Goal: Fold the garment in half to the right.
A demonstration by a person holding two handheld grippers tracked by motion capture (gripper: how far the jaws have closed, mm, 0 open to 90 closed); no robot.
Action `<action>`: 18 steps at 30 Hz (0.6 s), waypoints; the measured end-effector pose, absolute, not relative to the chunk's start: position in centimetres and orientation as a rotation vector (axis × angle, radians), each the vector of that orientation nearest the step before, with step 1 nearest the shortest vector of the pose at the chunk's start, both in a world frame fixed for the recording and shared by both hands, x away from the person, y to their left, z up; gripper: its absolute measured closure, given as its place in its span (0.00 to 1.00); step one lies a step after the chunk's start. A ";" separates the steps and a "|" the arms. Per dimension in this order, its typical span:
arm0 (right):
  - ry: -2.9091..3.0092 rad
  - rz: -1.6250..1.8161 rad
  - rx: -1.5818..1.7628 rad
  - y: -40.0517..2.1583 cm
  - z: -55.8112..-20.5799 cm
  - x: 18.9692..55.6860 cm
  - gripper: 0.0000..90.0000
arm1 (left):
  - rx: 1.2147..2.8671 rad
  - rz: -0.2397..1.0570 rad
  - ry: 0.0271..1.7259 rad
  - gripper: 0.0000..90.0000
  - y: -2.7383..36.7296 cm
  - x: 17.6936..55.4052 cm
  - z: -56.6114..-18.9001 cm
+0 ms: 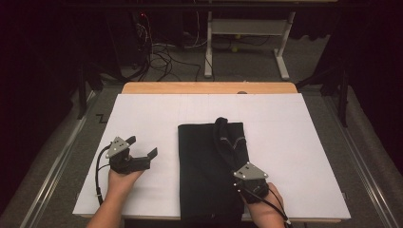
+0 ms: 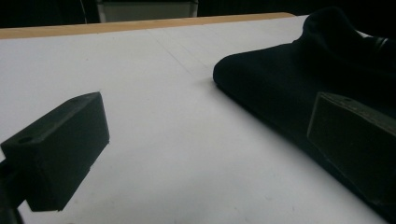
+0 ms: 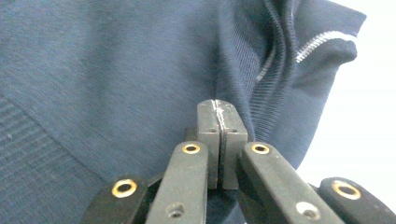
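Observation:
A dark navy garment (image 1: 209, 161) lies folded in a tall rectangle on the white table top (image 1: 294, 142). A ridge of its cloth with a silver zip (image 1: 233, 141) runs from the collar end toward my right gripper (image 1: 237, 167). In the right gripper view that gripper (image 3: 221, 109) is shut on a fold of the garment (image 3: 116, 70), with a thin silver line pinched between the jaws. My left gripper (image 1: 141, 146) rests on the table left of the garment, jaws wide open with nothing between them. In the left gripper view the gripper (image 2: 205, 140) faces the garment's edge (image 2: 289, 79).
The white sheet covers a wooden table whose far edge (image 1: 209, 88) shows at the back. Beyond it stand a white desk frame (image 1: 247, 28) and loose cables (image 1: 161, 57) on the floor. Metal rails (image 1: 52, 166) run along both sides.

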State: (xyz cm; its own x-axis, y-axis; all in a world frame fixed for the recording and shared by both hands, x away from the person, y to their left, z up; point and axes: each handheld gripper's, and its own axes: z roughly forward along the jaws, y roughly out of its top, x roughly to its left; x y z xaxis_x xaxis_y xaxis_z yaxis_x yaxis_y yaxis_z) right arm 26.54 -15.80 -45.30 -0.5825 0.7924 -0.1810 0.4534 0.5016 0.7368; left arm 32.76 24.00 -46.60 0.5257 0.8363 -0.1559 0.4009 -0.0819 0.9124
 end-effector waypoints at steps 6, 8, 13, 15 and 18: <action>2.226 0.899 1.072 -17.9 -46.0 26.0 1.00 | 1.715 0.511 1.053 0.00 23.9 32.6 -46.8; 2.219 0.910 1.083 -18.4 -46.0 26.0 1.00 | 1.715 0.509 1.055 0.00 23.9 32.6 -46.9; 2.204 0.925 1.109 -19.3 -46.3 26.1 1.00 | 1.711 0.502 1.055 0.00 24.0 32.3 -47.0; 2.195 0.935 1.129 -19.9 -46.5 26.4 1.00 | 1.710 0.502 1.055 0.00 24.1 32.2 -47.0; 2.166 0.984 1.158 -21.3 -46.4 26.9 0.99 | 1.704 0.491 1.056 0.00 24.3 32.0 -47.1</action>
State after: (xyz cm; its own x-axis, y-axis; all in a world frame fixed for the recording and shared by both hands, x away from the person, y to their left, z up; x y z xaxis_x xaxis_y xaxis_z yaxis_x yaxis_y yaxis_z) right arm 26.85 -21.27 -46.42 -0.5198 0.8502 -0.0830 0.4966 0.3798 0.7805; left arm 31.98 24.32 -47.10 0.5307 0.8319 -0.1619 0.4132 -0.0872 0.9065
